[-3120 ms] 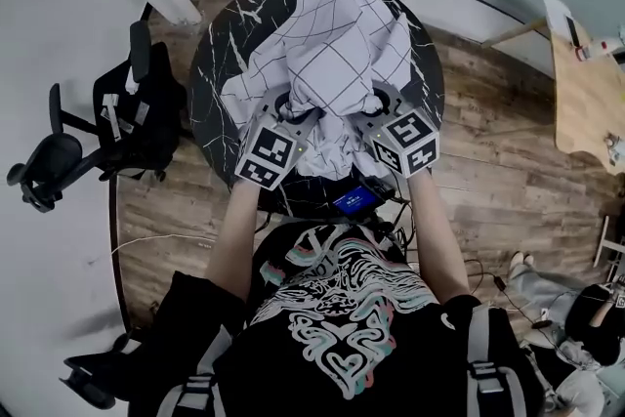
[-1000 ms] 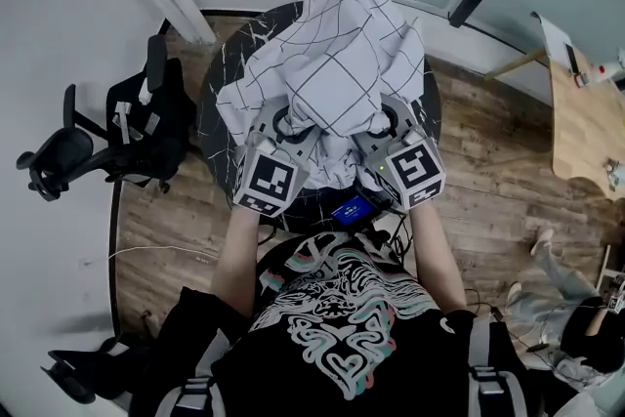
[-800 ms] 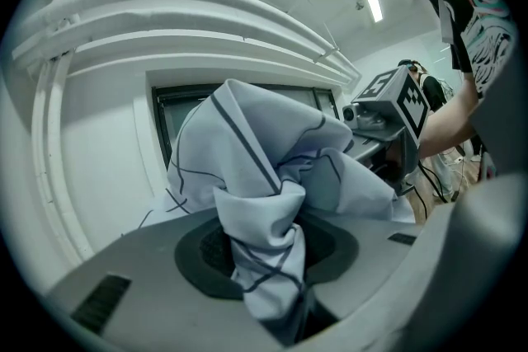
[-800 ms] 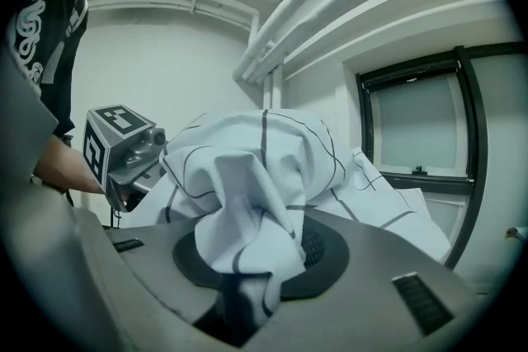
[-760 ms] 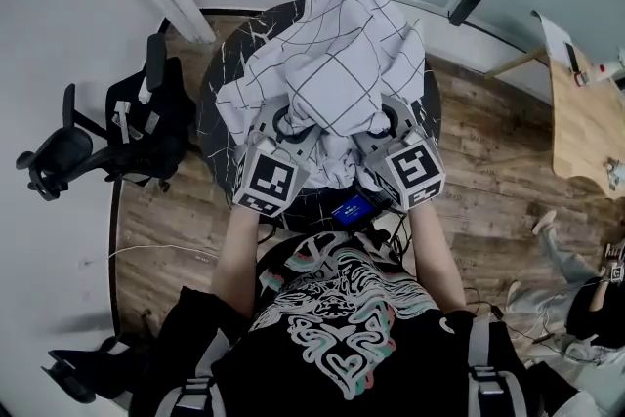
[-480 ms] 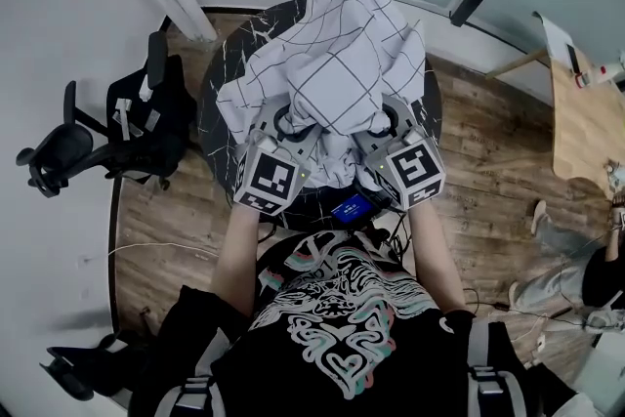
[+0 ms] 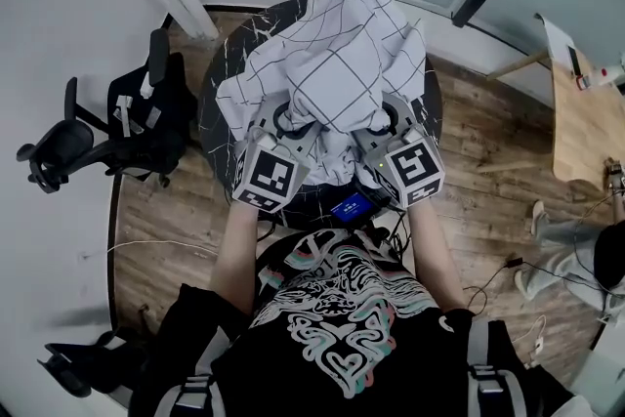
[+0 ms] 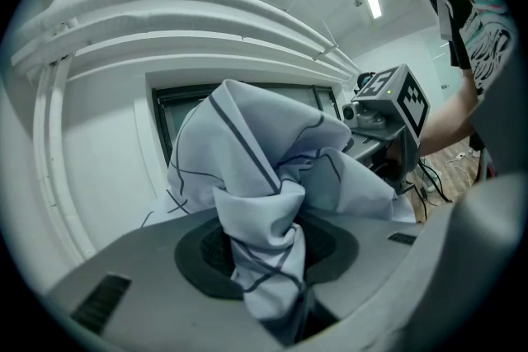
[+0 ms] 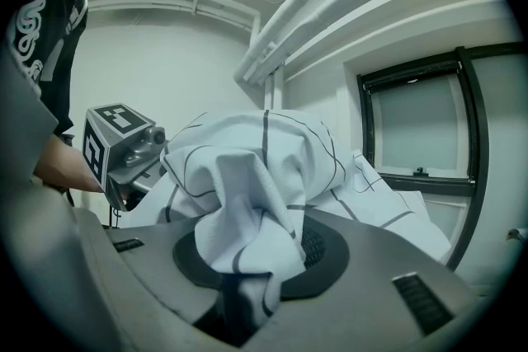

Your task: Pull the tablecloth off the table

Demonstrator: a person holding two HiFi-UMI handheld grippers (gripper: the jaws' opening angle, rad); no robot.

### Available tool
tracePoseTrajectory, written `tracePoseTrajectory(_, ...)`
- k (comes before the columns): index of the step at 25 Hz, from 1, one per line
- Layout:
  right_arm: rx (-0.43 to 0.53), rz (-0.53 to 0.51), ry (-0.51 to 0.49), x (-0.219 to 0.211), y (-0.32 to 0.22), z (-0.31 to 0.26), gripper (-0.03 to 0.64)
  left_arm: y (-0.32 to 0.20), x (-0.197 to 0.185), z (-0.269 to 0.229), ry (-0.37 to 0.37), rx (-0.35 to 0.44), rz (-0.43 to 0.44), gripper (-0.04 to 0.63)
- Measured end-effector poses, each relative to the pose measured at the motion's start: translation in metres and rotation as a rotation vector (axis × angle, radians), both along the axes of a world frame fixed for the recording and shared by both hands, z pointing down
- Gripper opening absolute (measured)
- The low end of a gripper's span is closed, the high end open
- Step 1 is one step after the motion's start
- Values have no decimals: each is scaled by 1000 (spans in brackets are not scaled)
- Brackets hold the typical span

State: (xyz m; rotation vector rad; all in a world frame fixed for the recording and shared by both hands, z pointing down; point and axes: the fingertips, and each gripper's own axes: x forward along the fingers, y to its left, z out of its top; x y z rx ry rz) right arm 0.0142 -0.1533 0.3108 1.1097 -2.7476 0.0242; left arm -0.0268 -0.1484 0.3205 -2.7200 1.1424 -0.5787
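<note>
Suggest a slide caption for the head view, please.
Left gripper and right gripper clamp the bunched tablecloth over the dark table.

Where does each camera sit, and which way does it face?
Head view: on the person's head, facing steeply down at table, tablecloth, left gripper, right gripper; forearms, shirt show.
Left gripper view: on the left gripper, along its fingers shut on the tablecloth; right forearm shows.
Right gripper view: likewise on the right gripper; left forearm shows.
Shared: each gripper view shows the other gripper.

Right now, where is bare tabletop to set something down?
Bare table shows in a crescent between the tablecloth and the left rim, and a strip at the right rim. The near edge is crowded: left hand-held gripper and right hand-held gripper grip the cloth.
</note>
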Motion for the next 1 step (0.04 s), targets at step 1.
tracePoseTrajectory(1,2,-1,1,-1,1,0,123,1,-1,-1,1,2,0,166)
